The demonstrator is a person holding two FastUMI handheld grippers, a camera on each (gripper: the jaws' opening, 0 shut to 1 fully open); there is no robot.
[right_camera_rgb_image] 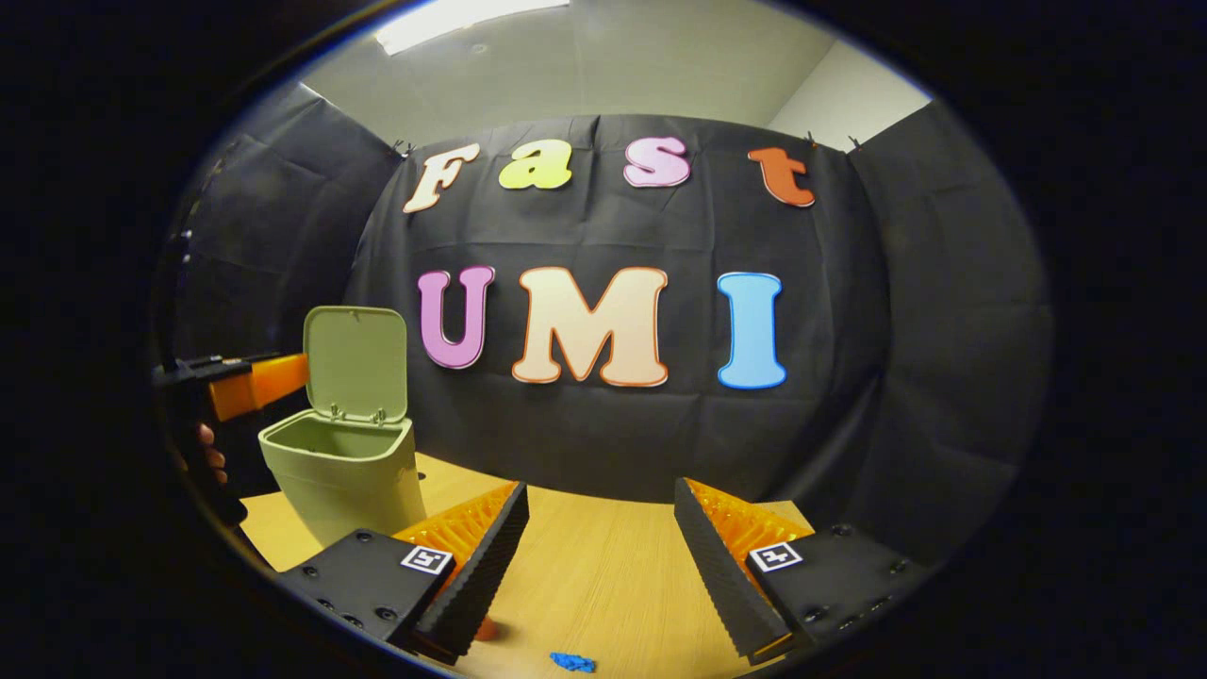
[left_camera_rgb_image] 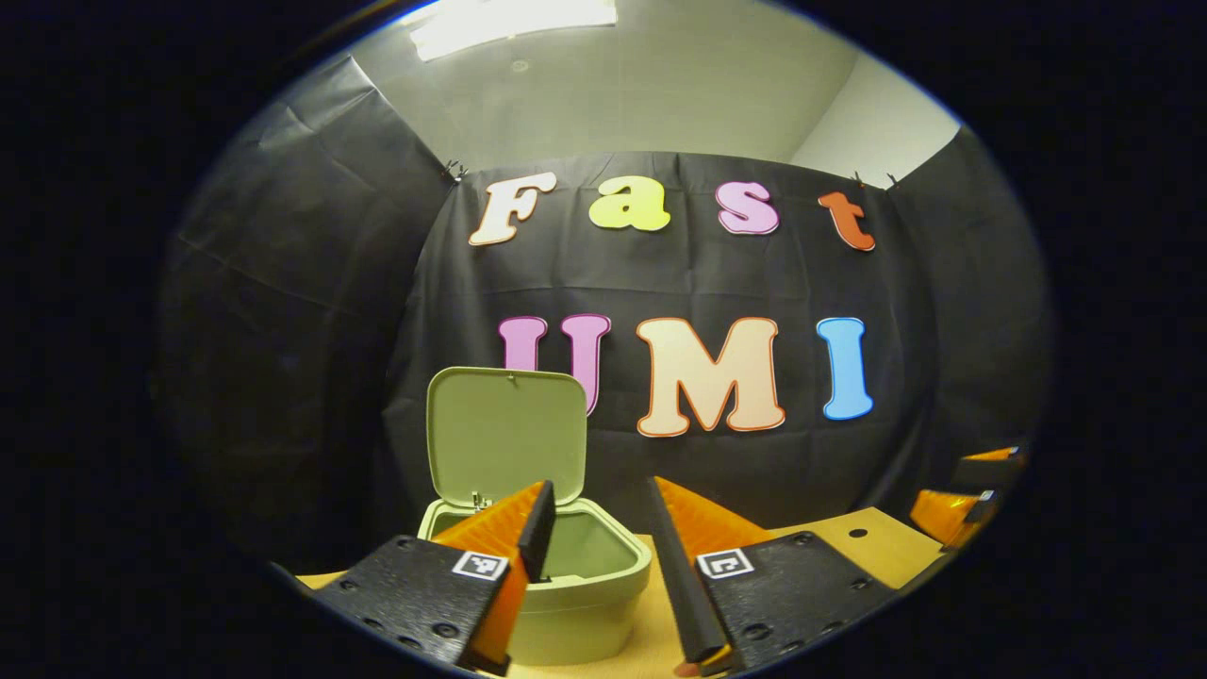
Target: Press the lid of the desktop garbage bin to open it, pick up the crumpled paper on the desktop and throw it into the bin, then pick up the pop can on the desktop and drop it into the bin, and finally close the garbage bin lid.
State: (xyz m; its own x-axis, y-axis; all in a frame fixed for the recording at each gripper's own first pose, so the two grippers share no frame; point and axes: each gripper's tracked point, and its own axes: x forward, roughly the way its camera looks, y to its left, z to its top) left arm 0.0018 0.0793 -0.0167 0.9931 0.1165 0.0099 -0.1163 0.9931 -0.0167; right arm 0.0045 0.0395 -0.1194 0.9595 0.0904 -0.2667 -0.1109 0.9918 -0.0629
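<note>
The bin (right_camera_rgb_image: 344, 471) is sitting on the worktop (right_camera_rgb_image: 585, 575) with its lid (right_camera_rgb_image: 356, 363) standing up. Both hand-held grippers, left (left_camera_rgb_image: 594, 514) and right (right_camera_rgb_image: 601, 528), are gaping wide, holding nothing. The left one is hanging beside the rim and could bump it, tipping the bin.

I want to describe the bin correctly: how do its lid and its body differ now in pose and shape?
The lid stands upright at the back edge, hinged there; the bin body sits on the wooden desktop with its mouth open upward. The lid is a flat panel; the body is a deep tub. Both are the same pale green.
</note>
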